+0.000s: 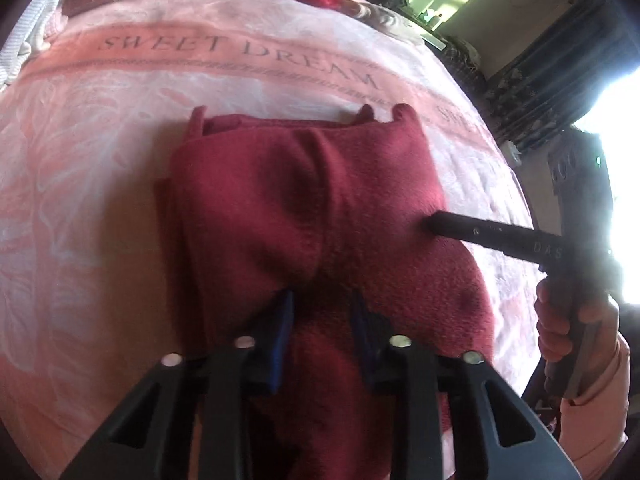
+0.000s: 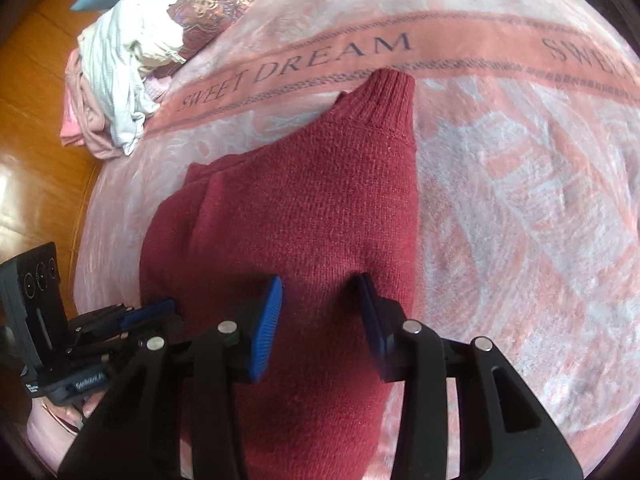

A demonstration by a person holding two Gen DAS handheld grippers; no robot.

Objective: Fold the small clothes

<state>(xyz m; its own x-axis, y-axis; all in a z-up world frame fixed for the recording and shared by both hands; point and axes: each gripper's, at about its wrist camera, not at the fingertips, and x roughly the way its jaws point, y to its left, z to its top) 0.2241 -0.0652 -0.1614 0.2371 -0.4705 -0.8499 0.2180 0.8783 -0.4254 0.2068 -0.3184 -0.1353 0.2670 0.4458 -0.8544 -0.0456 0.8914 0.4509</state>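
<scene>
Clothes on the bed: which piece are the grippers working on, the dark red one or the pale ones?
The dark red knit sweater, flat mid-blanket with both open grippers over it. The pale heap sits apart at the bed's edge.

Open right tool (image 2: 320, 320) over red sweater (image 2: 304, 200)

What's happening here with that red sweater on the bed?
A person is folding a dark red knit sweater on a pink "Sweet Dream" blanket, using a handheld gripper in each hand. The sweater already lies partly folded. The left gripper and the right gripper both sit over the knit with jaws apart, fabric between them. A pile of other clothes waits at the blanket's edge.
</scene>
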